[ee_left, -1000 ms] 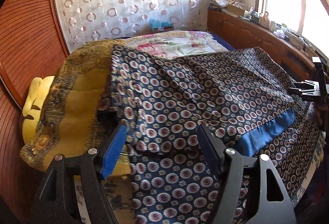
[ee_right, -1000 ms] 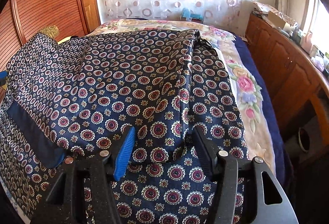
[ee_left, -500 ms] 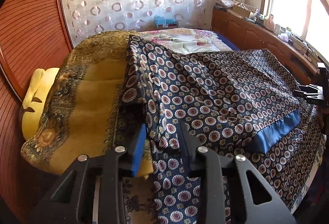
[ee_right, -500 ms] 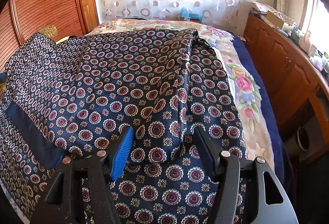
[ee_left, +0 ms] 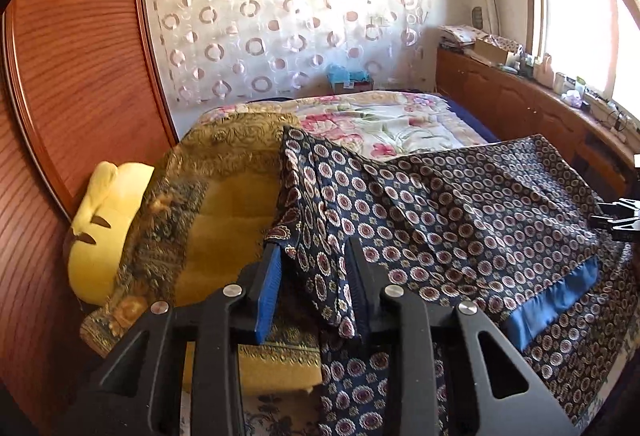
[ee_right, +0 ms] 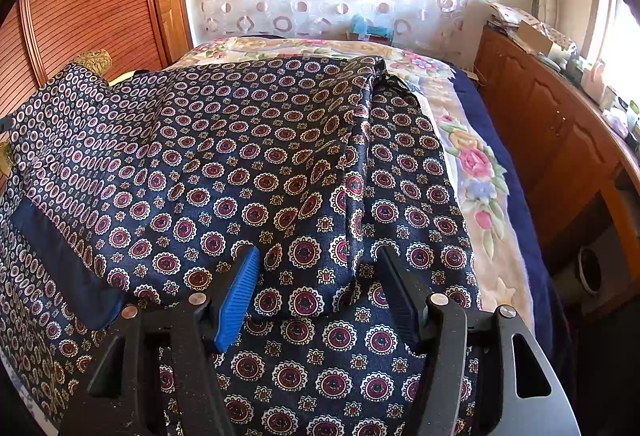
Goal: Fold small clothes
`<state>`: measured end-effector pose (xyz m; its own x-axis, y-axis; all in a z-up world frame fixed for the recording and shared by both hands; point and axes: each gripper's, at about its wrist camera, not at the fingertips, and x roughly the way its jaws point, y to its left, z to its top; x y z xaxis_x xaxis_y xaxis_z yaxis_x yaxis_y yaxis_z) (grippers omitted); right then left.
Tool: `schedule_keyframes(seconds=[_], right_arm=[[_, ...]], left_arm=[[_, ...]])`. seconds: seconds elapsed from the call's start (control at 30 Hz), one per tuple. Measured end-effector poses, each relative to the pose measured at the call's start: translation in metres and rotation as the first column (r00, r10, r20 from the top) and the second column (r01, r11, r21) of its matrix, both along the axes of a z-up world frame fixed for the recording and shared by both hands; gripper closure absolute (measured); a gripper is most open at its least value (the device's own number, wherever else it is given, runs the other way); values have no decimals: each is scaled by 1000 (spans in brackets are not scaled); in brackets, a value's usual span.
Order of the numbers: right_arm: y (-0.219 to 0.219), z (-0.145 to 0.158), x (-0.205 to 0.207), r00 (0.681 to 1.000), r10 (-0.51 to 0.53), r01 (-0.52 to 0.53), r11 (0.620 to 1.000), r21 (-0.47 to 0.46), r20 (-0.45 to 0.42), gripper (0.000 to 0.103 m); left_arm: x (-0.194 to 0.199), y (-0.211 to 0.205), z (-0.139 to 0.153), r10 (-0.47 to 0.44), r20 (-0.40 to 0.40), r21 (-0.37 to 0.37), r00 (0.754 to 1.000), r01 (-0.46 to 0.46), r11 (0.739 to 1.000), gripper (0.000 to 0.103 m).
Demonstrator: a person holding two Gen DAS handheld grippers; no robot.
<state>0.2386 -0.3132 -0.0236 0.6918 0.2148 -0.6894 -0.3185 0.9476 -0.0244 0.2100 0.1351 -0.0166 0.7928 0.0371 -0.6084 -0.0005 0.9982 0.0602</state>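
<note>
Left gripper (ee_left: 314,278): its jaws have a bunched fold of the patterned garment (ee_left: 460,220) between them, lifted off the bed; whether the pads truly pinch the cloth or only flank it I cannot tell, since a gap shows beside the blue pad.
Risk at the left: the satin looks slippery, so a loose pinch would likely let the corner slide out and the fold collapse.
Gold cushion (ee_left: 208,211): lies at the bed's left edge, just beside the raised cloth; a low sweep could drag the hem over it and skew the fold. A yellow pillow (ee_left: 100,220) sits beyond it against the wooden wall.
Garment position: dark blue with ringed medallions, spread across the near end of the bed (ee_left: 380,115), its plain blue hem band (ee_left: 556,296) toward the right side in the left wrist view.
Risk in the middle: creases run diagonally across the upper layer, so pulling from one side only would probably set them into the fold.
Right gripper (ee_right: 316,288): jaws spread wide, nothing held, hovering over the rounded edge of the upper layer (ee_right: 280,195).
Risk at the right: closing here could catch both layers, or only the lower one, and lift the wrong edge; the bed's right edge is near, so slack cloth may slide off.
</note>
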Motion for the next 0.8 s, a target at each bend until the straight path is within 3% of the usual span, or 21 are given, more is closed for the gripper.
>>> schedule_keyframes(seconds=[0.13,0.2,0.4,0.5,0.63,0.8], right_arm=[[0,0,0,1000,0,0,1000,0,0,40],[0,0,0,1000,-1,1,1000,-1,0,40],[0,0,0,1000,-1,1,1000,-1,0,40],[0,0,0,1000,-1,1,1000,-1,1,40],[0,0,0,1000,-1,1,1000,-1,1,40],[0,0,0,1000,-2,2,1000,-2,1,40]], left_arm=[[5,-4,2,11,11,19,1000,-11,1000,71],[-1,-10,3,-29,15,5,999,29,1000,71],[-20,-36,2,-106,1,64,994,106,992,71],[-23,-39,11,-125,23,50,992,123,991,71],[-11,-38,16,-69,33,99,997,65,993,68],[21,-17,-3,37,-46,150,998,-29,988,64]])
